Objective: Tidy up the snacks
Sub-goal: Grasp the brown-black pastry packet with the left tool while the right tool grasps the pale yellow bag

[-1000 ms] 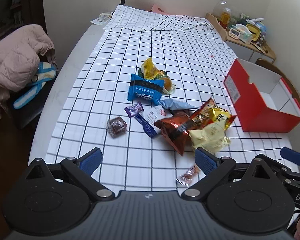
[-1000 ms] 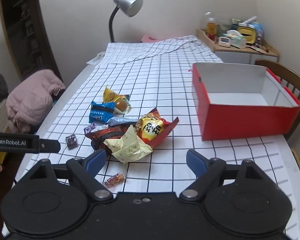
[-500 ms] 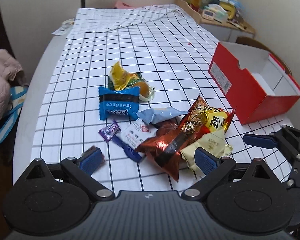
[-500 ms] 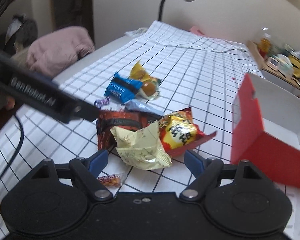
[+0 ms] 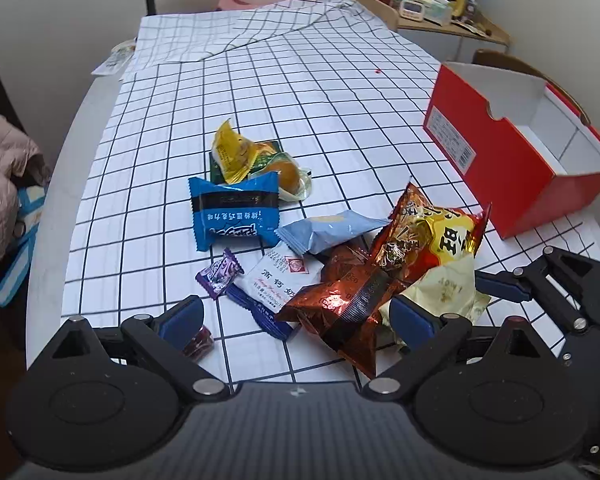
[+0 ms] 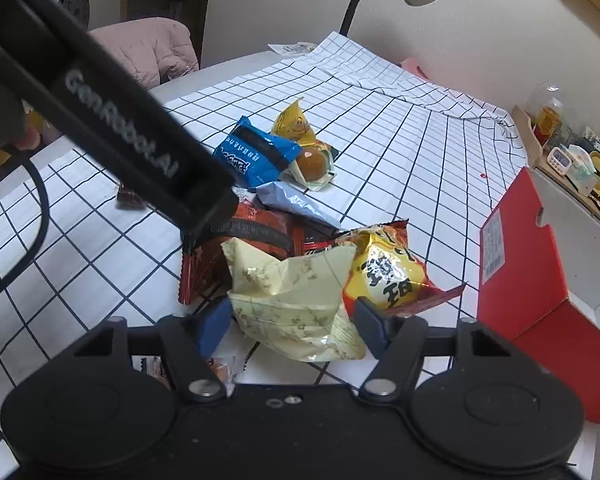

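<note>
Right wrist view shows the right gripper (image 6: 290,326) low over a pile of snacks on the counter (image 6: 400,128), which wears a white cloth with black squares. Its two blue fingers (image 6: 214,326) stand on either side of a pale yellow bag (image 6: 296,300) and are closing in on it. The bag sits between them, but they do not squeeze it yet.

At 1 o'clock from that bag, touching it, is a red and yellow bag (image 6: 384,272). At 11 o'clock lies a dark red bag (image 6: 240,240). Further off at 12 o'clock are a light blue packet (image 6: 296,204), a blue packet (image 6: 256,152) and a yellow packet (image 6: 294,126). A red box (image 6: 516,264), open on top, stands at 3 o'clock.

In the left wrist view, the left gripper (image 5: 296,318) has its fingers (image 5: 180,318) spread wide and let go, holding nothing. Below them are the dark red bag (image 5: 340,304) and a white packet (image 5: 284,280). A purple candy (image 5: 219,273) lies at 11 o'clock.
</note>
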The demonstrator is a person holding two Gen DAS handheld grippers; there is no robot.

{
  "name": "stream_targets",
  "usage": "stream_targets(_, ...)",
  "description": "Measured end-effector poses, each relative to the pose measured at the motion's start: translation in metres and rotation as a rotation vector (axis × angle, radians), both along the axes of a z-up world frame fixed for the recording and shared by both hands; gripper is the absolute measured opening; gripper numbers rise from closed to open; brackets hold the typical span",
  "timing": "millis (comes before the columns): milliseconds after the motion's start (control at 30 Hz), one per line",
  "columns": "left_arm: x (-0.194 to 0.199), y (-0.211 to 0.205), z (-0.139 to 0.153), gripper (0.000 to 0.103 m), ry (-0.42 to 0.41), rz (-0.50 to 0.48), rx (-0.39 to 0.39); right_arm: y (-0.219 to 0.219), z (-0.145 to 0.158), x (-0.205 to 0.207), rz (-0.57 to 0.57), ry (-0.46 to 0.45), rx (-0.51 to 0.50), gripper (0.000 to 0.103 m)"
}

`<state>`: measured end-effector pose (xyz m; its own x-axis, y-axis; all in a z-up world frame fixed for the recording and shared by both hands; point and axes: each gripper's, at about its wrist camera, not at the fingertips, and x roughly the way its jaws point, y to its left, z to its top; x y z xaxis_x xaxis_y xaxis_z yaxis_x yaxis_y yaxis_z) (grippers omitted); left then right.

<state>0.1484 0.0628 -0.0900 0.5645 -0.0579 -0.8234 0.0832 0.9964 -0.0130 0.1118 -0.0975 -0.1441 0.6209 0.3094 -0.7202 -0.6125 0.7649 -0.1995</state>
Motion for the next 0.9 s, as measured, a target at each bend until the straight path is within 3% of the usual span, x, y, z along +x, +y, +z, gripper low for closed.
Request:
stream_targets(200, 0.010, -0.011, -0.009, 0.100, -0.004, -0.078, 0.013, -0.013, 0.009, -0.007, -0.011, 0.021, 0.034, 0.051)
stream_targets(233, 0.012, -0.014, -0.011, 0.100, 0.002, -0.094, 0.013, -0.017, 0.011, -0.007, -0.016, 0.024, 0.044, 0.032)
stream_targets(267, 0.015, -0.016, -0.014, 0.100, 0.012, -0.111, 0.012, -0.021, 0.012, -0.007, -0.027, 0.030, 0.044, 0.026)
stream_targets(567, 0.033, -0.033, -0.035, 0.098, 0.075, -0.191, 0.038, -0.048, 0.016, -0.010, -0.074, 0.103, 0.116, 0.017)
stream_targets(667, 0.039, -0.029, -0.039, 0.085, 0.111, -0.168, 0.015, -0.050, 0.016, -0.012, -0.079, 0.103, 0.118, 0.015)
stream_targets(900, 0.038, -0.019, -0.038, 0.069, 0.125, -0.118, -0.004, -0.060, 0.017, -0.011, -0.120, 0.118, 0.166, 0.012)
